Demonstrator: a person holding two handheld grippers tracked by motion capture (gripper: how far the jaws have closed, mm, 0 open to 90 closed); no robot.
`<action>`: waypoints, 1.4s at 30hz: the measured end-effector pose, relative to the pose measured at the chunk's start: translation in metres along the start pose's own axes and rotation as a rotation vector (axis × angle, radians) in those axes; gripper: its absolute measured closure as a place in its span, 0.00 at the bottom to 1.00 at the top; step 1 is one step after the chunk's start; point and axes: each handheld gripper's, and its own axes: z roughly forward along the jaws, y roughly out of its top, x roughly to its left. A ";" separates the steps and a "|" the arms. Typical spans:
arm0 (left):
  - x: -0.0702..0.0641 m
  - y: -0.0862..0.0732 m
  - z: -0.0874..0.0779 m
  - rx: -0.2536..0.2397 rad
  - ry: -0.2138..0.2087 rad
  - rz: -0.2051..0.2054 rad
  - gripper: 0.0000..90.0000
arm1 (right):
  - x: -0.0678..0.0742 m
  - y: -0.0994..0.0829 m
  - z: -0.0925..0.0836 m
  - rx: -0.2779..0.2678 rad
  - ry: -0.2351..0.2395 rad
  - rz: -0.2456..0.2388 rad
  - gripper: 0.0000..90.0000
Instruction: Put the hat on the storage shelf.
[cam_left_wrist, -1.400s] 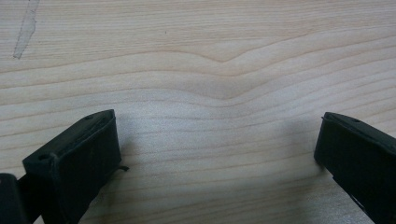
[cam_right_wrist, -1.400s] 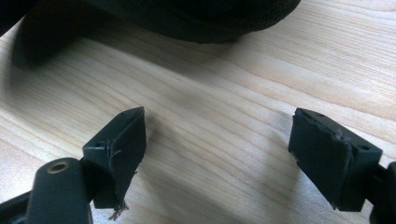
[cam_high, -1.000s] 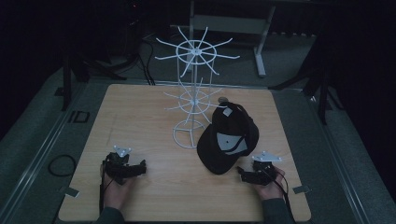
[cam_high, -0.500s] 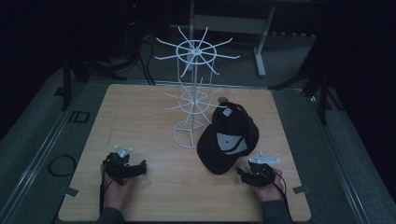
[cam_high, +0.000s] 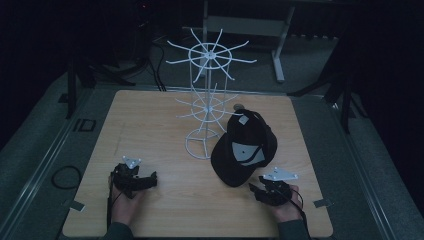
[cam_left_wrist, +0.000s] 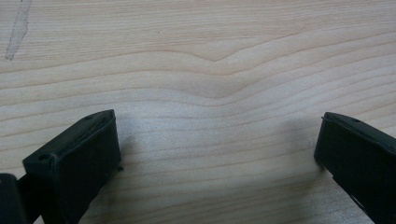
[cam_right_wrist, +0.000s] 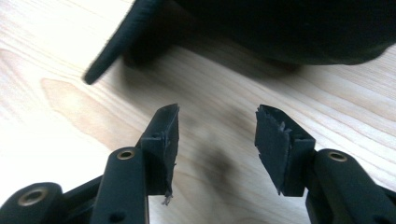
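Your right gripper (cam_high: 263, 190) sits just off the brim of the black cap (cam_high: 245, 148), and its jaws have just been closing toward a half-open gap with nothing between them, likely narrowing to suit the thin brim edge. The cap lies on the wooden table (cam_high: 165, 125) just right of the white wire rack (cam_high: 207, 100), probably the place it will hang. Its long axis runs from the back strap, near the rack, to the brim, which points toward you. Your left gripper (cam_high: 142, 179), well left of the rack's base, rests with jaws spread wide and empty.
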 end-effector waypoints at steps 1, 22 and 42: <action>0.000 0.000 0.000 0.000 -0.001 0.001 0.00 | 0.002 0.000 -0.001 0.000 0.006 -0.001 0.53; -0.001 0.000 0.000 -0.001 -0.003 0.002 0.00 | 0.023 0.016 -0.001 -0.062 0.143 0.029 0.40; -0.001 0.000 0.000 -0.002 -0.008 0.005 0.00 | 0.035 0.030 0.041 -0.070 0.149 0.103 0.64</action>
